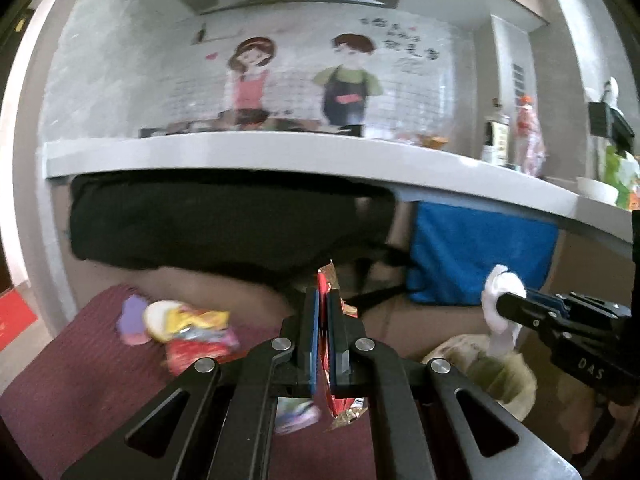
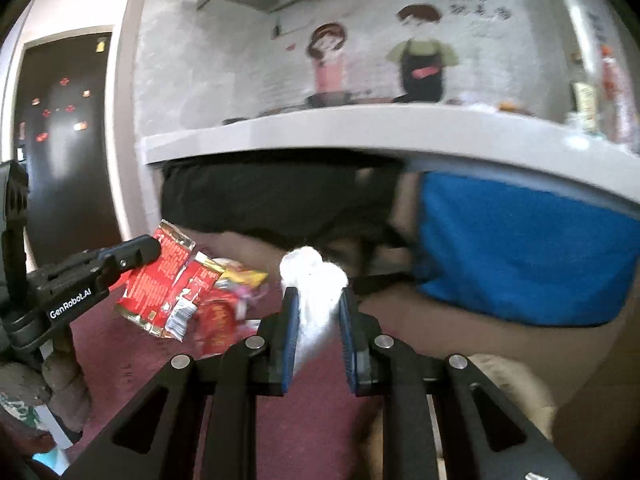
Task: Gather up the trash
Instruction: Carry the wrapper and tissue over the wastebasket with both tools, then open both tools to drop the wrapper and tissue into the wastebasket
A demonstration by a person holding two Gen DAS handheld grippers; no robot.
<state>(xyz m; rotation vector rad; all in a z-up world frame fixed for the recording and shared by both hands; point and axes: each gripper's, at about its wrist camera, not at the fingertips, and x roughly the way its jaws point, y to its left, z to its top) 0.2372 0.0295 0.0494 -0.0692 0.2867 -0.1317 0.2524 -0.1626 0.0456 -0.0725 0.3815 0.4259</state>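
Behind everything, a grey counter [image 1: 280, 152] runs below a tiled wall with a cartoon couple, a black cloth [image 1: 224, 220] and a blue cloth [image 1: 480, 252] hanging beneath its edge. Over a maroon mat [image 1: 80, 380] strewn with bright snack wrappers [image 1: 192, 332], the left gripper [image 1: 323, 340] has its fingers nearly together, pinching a red foil wrapper [image 2: 168, 284] edge-on. To its right, the right gripper [image 2: 318, 332] holds a crumpled white tissue [image 2: 314, 292] between moderately spread fingers, above a pale bag [image 1: 500, 368].
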